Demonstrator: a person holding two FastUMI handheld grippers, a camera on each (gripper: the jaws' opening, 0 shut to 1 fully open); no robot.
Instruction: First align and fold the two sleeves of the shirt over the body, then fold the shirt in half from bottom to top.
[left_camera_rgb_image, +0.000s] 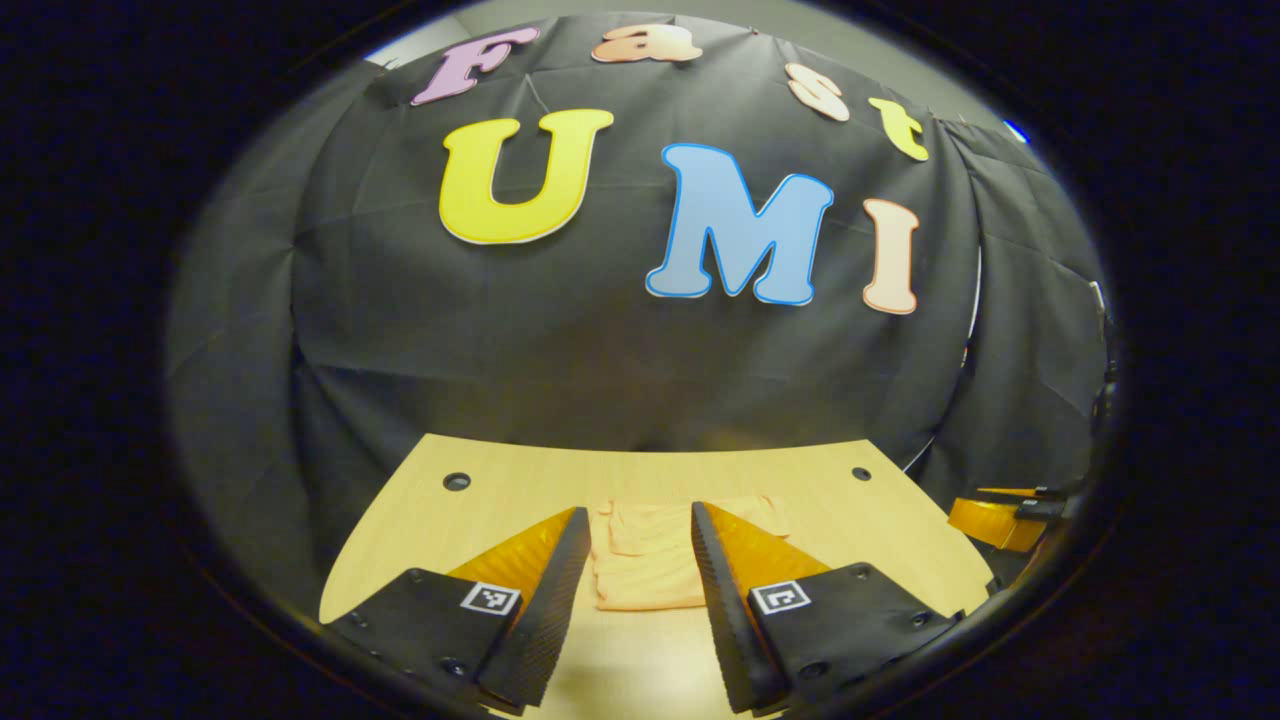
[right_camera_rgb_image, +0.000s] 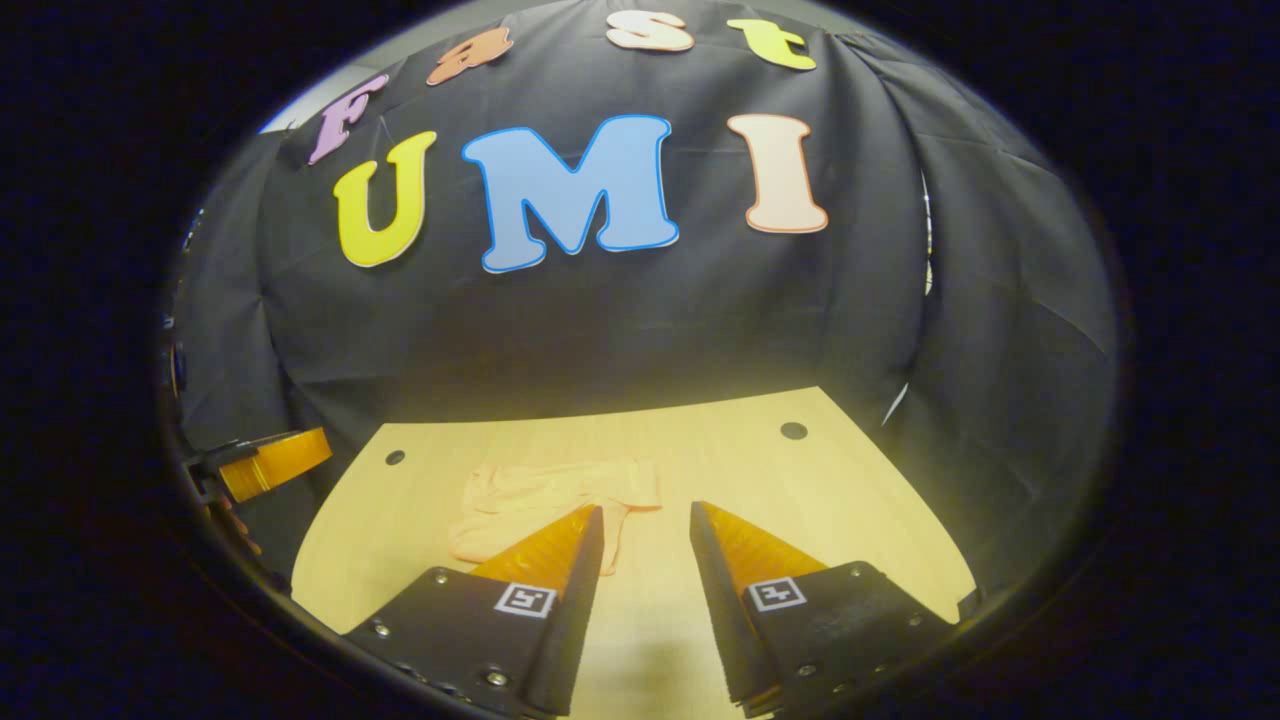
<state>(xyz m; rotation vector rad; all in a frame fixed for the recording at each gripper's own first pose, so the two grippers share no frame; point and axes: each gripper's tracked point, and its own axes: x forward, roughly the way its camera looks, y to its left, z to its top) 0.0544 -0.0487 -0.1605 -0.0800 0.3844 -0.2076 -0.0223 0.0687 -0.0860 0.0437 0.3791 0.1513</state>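
Folded shirt (left_camera_rgb_image: 648, 560) on the table (left_camera_rgb_image: 850, 520), both grippers clear.
The left gripper (left_camera_rgb_image: 640, 520) and right gripper (right_camera_rgb_image: 647, 512) hang wide open, empty; the shirt seems folded small.

Peach shirt (left_camera_rgb_image: 645, 565) on pale wood-grain table (left_camera_rgb_image: 800, 480)

In the left gripper view, the folded peach cloth shirt (left_camera_rgb_image: 645, 560) on the pale wooden table (left_camera_rgb_image: 830, 500) is partly hidden by the left gripper (left_camera_rgb_image: 640, 515), whose fingers cover both its side edges. In the right gripper view, the right gripper (right_camera_rgb_image: 645, 515) hides the shirt's near right corner, and the other gripper (right_camera_rgb_image: 265, 462), well left of the shirt, is cut off by the picture's edge.
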